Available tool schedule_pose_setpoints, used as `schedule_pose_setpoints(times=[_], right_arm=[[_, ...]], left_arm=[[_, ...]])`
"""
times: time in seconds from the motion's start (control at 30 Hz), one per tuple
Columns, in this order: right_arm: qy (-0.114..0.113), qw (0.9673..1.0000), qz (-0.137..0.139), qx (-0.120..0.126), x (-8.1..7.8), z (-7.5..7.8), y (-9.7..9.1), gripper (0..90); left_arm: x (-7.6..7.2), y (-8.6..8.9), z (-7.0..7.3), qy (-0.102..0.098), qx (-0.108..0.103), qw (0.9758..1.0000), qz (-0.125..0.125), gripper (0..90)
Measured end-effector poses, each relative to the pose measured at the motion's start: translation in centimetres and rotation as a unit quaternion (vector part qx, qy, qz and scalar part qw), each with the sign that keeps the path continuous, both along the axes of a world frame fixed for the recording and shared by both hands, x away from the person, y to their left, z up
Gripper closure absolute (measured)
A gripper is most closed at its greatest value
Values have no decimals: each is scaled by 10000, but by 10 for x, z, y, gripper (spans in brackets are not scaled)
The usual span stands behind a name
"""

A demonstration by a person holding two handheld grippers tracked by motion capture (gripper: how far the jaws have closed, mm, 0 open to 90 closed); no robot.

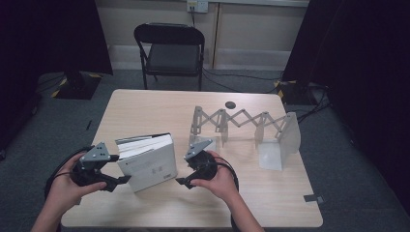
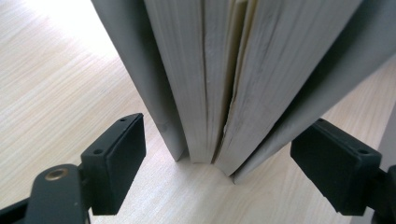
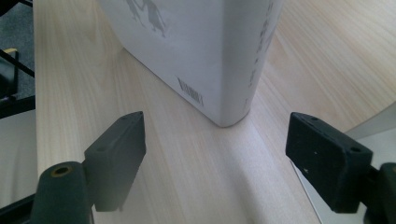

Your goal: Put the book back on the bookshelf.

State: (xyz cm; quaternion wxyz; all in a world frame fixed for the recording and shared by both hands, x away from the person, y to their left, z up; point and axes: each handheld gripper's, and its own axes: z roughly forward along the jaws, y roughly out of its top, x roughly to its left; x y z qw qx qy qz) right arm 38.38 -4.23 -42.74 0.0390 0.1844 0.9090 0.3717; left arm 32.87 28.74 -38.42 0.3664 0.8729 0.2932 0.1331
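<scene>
On the table (image 1: pixel 145 108), an expanding rack (image 1: pixel 244 126) stands beside the book (image 1: pixel 147 162).

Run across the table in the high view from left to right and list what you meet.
left gripper → book standing on the table → right gripper → folding rack with its white end panel at the far right.

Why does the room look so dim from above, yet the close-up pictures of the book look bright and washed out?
High view: the table is lit while the surroundings sink into dark curtains, and the picture is soft. Left gripper view: the book sits very close, with glare whitening the wood at top left. Right gripper view: the cover is bright and slightly blurred, and casts a soft shadow.
</scene>
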Motion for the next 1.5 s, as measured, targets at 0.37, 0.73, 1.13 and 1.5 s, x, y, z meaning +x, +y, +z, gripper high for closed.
schedule_pose_setpoints(times=[0.37,0.73,1.13,1.5], right_arm=[[-50,9999,99,90,5,16,6,197],[-116,9996,235,115,12,32,18,196],[-196,9988,406,177,23,46,33,196],[-95,9971,622,433,33,51,42,230]], left_arm=[[0,3,-19,147,-141,9998,67,178],[-1,8,-23,212,-143,9996,147,175],[-1,9,-29,235,-117,9995,185,173],[0,7,-32,298,-86,9994,132,177]])
